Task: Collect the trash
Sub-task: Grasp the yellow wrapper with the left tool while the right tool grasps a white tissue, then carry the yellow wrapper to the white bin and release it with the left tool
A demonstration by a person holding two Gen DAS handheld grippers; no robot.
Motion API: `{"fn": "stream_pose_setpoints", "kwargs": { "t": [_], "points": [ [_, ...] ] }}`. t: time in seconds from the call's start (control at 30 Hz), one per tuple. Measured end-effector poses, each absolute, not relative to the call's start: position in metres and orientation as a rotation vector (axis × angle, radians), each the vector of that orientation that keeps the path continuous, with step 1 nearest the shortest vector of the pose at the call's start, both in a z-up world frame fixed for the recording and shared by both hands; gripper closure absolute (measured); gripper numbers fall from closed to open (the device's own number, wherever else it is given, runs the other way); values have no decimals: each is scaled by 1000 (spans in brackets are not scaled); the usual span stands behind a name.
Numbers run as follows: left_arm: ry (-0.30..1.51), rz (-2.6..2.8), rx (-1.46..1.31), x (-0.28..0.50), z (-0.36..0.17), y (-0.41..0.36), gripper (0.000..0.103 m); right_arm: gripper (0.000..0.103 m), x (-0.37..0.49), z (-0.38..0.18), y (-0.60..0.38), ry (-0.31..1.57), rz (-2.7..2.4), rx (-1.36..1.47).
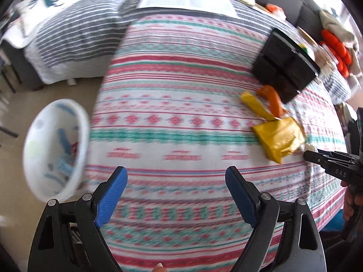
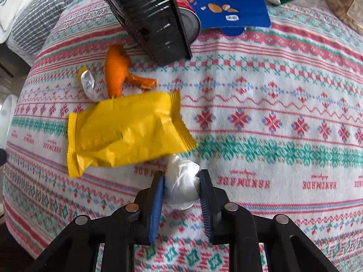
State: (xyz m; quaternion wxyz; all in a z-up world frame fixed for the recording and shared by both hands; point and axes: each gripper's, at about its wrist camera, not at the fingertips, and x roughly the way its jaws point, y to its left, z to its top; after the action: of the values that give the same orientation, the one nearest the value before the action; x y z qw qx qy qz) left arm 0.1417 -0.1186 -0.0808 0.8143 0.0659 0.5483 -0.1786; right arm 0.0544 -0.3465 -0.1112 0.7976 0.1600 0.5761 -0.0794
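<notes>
Cleanup in progress on the patterned tablecloth: my right gripper clenches a crumpled white tissue lying just beside the yellow wrapper and orange peel. My left gripper hangs released, empty. Next, I judge, comes the lift and carry to the white bin beside the table.

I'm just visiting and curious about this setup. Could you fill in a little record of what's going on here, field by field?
Surface: patterned tablecloth
Right gripper: shut on a crumpled white tissue
Left gripper: open, nothing between its jaws
Trash still lying: yellow wrapper, orange peel, small foil wrapper
Bin: white bucket beside the table, some trash inside
Other: black basket
</notes>
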Motion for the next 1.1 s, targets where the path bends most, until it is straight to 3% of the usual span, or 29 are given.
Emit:
{"fn": "stream_pose_setpoints", "kwargs": {
  "t": [0.2, 0.43, 0.77, 0.87, 1.0, 1.1],
  "points": [
    [1170, -537, 189, 141, -90, -184, 13, 78, 25, -86, -378, 1171, -202, 378],
    [1116, -705, 290, 138, -102, -253, 22, 77, 6, -78, -412, 1159, -243, 432],
    [1081, -733, 330, 141, -115, -280, 28, 76, -6, -70, -429, 1143, -267, 475],
    [1080, -732, 327, 140, -115, -280, 38, 76, -6, -70, -428, 1144, -268, 476],
    [1087, -751, 302, 132, -113, -269, 59, 76, -5, -69, -427, 1143, -265, 474],
    [1097, -760, 286, 129, -112, -266, 67, 76, -3, -69, -426, 1141, -264, 471]
  ]
}}
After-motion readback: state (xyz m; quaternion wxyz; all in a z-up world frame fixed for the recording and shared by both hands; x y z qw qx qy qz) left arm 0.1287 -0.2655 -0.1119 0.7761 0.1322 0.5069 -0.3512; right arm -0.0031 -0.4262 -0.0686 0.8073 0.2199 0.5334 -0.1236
